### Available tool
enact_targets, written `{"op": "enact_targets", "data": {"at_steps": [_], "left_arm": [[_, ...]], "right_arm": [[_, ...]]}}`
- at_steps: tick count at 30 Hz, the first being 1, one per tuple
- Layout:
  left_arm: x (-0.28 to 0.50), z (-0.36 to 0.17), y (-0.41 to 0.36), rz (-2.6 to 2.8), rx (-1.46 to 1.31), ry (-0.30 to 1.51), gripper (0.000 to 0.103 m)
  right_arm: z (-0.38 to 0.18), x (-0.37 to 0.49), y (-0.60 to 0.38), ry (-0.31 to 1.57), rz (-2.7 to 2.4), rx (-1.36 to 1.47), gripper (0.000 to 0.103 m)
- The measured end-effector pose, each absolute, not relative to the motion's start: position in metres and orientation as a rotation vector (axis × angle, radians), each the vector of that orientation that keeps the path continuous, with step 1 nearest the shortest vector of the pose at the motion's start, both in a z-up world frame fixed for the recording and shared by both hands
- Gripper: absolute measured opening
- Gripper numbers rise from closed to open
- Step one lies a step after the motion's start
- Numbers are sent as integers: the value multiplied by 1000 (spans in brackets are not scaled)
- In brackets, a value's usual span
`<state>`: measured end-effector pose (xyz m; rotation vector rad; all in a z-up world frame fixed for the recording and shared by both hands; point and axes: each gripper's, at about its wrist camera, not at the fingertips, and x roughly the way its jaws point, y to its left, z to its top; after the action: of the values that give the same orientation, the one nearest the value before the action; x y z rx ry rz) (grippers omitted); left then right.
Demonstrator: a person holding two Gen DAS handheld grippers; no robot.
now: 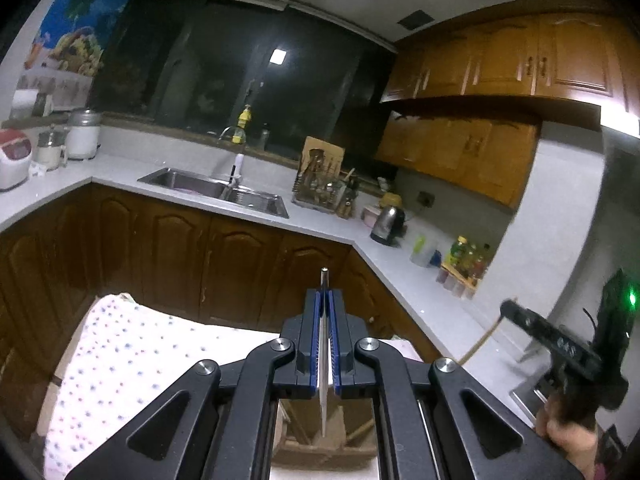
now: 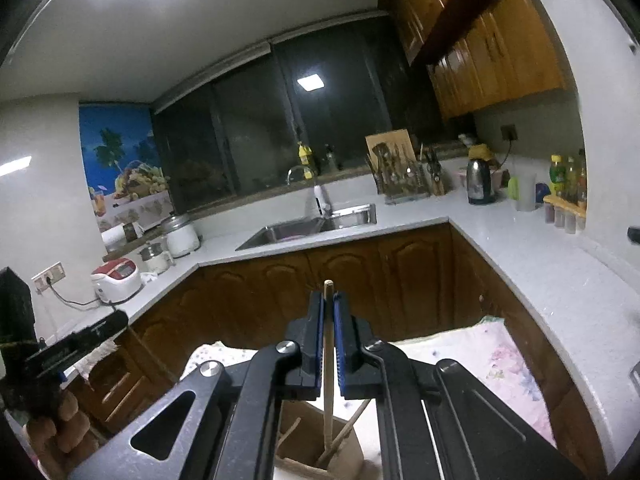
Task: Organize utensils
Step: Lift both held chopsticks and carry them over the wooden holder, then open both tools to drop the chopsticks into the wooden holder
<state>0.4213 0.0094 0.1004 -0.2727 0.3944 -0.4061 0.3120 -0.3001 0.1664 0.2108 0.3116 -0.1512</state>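
Observation:
My left gripper is shut on a thin white utensil with a metal end. It stands upright between the blue pads, and its lower end hangs over a brown holder box. My right gripper is shut on a wooden stick-like utensil, upright, with its lower end inside the brown holder box, which holds a few other wooden utensils. The right gripper also shows in the left wrist view, at the right edge. The left gripper shows in the right wrist view, at the left edge.
The holder box stands on a table with a dotted cloth. An L-shaped white counter has a sink, a utensil rack, a kettle, bottles and a rice cooker. Brown cabinets stand below.

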Motion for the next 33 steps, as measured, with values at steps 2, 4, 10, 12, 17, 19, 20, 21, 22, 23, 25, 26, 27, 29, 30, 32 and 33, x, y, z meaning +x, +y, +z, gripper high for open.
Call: {"op": "enact_targets", "data": {"at_steps": [2,4,10,12,17,19,20,21,22,23,25,26,27,29,30,32,33], "left_arm": [[430,85,4,-403,-289,401,3],[439,69,-1,-394,-299,407,3],[458,35,-22,-370,-278,449,3],[463,30,-25,-368,-274,465,3],[479,21,-33,-361,-277,501,3],[484,20,-31,-358,-273,520,3],[487,20,-32,-362,-274,530,3],[486,22,-31,-366,-275,534,3],[487,22,-31,-367,-268,536,3],[488,25,-31,-364,-262,533,3],[491,30,-32,-364,-249,536,3],[493,32,-33,-369,-248,540,3],[495,34,-34,-366,-245,544,3],[496,37,-31,-365,-242,550,3],[494,36,-31,-363,-242,549,3],[499,39,-31,-368,-242,557,3],[499,37,-31,-370,-240,558,3]], "right_arm": [[153,315,-299,315,-149,212,5],[137,318,-297,324,-140,207,5],[99,327,-302,361,-154,248,5],[91,326,-308,363,-163,278,5],[74,327,-317,385,-180,332,5],[67,328,-318,402,-181,341,5],[67,328,-318,396,-183,337,5],[68,328,-319,399,-184,337,5],[68,328,-320,402,-182,345,5],[68,330,-320,407,-182,348,5],[69,331,-320,416,-183,345,5],[69,332,-319,420,-183,343,5],[69,333,-320,423,-183,343,5],[69,334,-320,430,-185,341,5],[69,334,-320,433,-184,341,5],[70,335,-319,439,-183,334,6],[70,336,-318,443,-185,325,6]]}}
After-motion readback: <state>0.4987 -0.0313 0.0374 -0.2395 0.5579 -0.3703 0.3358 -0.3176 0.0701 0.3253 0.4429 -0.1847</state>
